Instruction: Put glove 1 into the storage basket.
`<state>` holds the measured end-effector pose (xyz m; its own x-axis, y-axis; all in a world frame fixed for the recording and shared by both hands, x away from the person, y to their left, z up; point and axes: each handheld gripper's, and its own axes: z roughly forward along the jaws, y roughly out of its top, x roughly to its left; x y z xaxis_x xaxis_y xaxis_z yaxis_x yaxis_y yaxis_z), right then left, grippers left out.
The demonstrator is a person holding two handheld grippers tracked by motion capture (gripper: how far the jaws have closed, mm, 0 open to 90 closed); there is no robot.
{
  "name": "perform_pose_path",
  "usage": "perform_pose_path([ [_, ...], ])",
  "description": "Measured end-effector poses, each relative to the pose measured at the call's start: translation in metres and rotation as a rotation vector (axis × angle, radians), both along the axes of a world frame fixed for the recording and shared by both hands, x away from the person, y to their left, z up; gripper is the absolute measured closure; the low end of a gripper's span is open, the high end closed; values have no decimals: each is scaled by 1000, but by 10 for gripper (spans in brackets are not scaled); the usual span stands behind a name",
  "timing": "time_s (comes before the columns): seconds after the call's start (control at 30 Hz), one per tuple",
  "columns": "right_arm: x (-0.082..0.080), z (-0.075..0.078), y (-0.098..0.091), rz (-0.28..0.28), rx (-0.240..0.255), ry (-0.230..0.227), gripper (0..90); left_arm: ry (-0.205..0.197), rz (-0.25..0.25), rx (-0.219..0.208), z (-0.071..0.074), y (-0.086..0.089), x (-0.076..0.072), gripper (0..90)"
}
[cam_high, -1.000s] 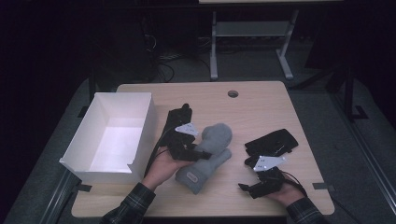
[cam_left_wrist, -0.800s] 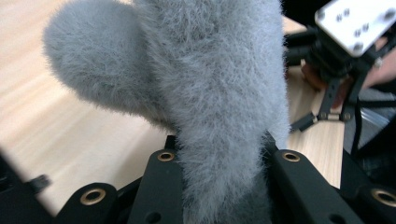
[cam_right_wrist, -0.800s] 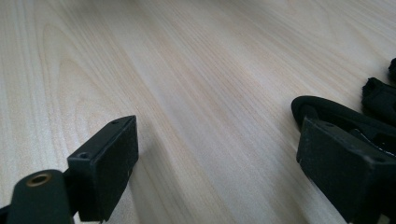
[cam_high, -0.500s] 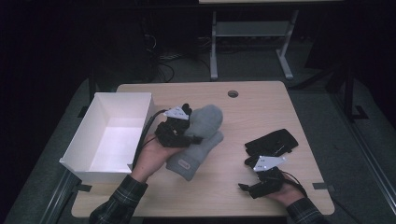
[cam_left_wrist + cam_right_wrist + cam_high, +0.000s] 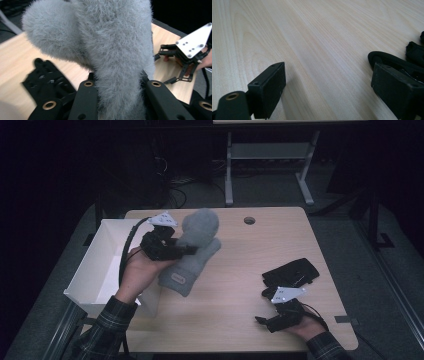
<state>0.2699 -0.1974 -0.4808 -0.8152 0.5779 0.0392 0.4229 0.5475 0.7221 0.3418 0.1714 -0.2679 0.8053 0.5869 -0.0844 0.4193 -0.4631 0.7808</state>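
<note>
Left gripper (image 5: 186, 251) pinched a soft, fuzzy grey mitten (image 5: 192, 251) and held it above the smooth wooden table (image 5: 235, 270), just beside the white box (image 5: 97, 270). Further right, a black glove (image 5: 291, 272) lay flat on the table. Near it, the right gripper (image 5: 265, 319) rested with jaws spread wide, holding nothing.

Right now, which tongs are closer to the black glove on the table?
The right tongs. They rest open on the table just in front of the black glove. The left tongs are across the table, clamped on the fluffy grey mitten beside the white box.
</note>
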Motion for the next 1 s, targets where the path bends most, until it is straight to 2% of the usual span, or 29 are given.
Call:
perform_pose_path([
  [0.03,0,0,0,0,0,0,121,-14,19,-5,6,8,0,721],
  [0.1,0,0,0,0,0,0,121,-18,28,-6,9,12,1,721],
  [0.13,0,0,0,1,-1,-2,121,-29,45,0,14,22,1,721],
  [0.17,0,0,0,1,-1,-2,121,-29,45,0,14,22,1,722],
  [0.2,0,0,0,1,-1,-3,121,-37,70,-3,20,33,2,721],
  [0.23,0,0,0,1,-1,-3,121,-37,70,-3,20,33,2,721],
  [0.3,0,0,0,0,-1,-2,120,-44,95,-12,26,45,2,721],
  [0.33,0,0,0,1,-1,-2,120,-55,126,-22,30,57,3,721],
  [0.4,0,0,0,1,-1,-3,121,-57,142,-25,32,63,3,722],
  [0.57,0,0,0,0,0,-2,120,-61,229,-27,35,101,5,722],
  [0.77,1,0,0,-1,-1,-2,120,-39,319,-1,24,135,8,722],
  [0.83,1,0,0,0,-1,-3,120,-25,328,4,20,140,9,722],
  [0.9,1,0,0,0,-1,-3,120,15,359,20,3,151,14,722],
  [0.93,1,0,0,0,-1,-3,120,15,359,20,3,151,14,722],
  [0.97,1,0,0,0,-1,-3,120,42,375,30,-10,155,18,722],
  [1.0,1,0,0,0,-1,-3,120,56,381,33,-17,157,19,722],
])
